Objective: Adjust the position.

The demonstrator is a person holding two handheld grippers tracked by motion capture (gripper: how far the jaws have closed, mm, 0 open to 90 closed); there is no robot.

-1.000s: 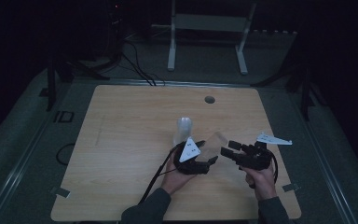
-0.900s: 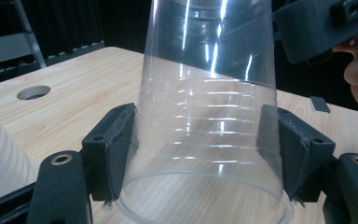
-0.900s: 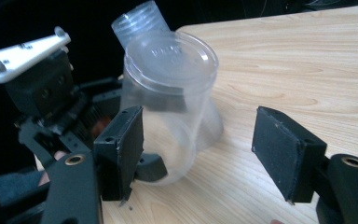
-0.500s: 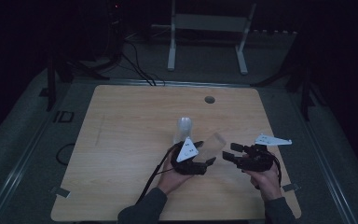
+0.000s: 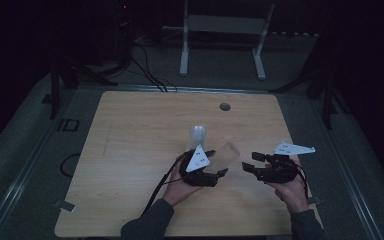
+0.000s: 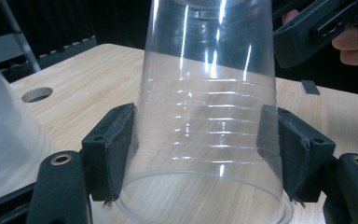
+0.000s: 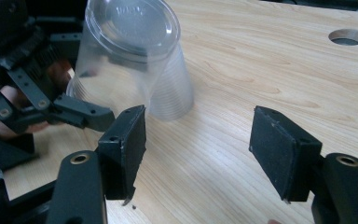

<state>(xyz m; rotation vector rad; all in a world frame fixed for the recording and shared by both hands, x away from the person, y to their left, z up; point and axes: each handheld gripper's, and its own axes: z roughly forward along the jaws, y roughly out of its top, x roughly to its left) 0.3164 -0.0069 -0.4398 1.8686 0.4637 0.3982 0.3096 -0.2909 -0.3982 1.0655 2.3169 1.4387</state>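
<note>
My left tool [image 5: 215, 172] is clenched on a clear plastic cup [image 6: 209, 116], holding it tipped just above the wooden bench [image 5: 130, 150]. The cup is thin, smooth and ringed with little ridges. A cloudy cup [image 5: 197, 137] stands behind, maybe a stack. My right tool [image 7: 200, 154] has just been closing, with nothing between its jaws. Next it should pinch the clear cup's flat bottom.

The clear cup's [image 6: 207, 112] base is cut off at the top edge.
</note>
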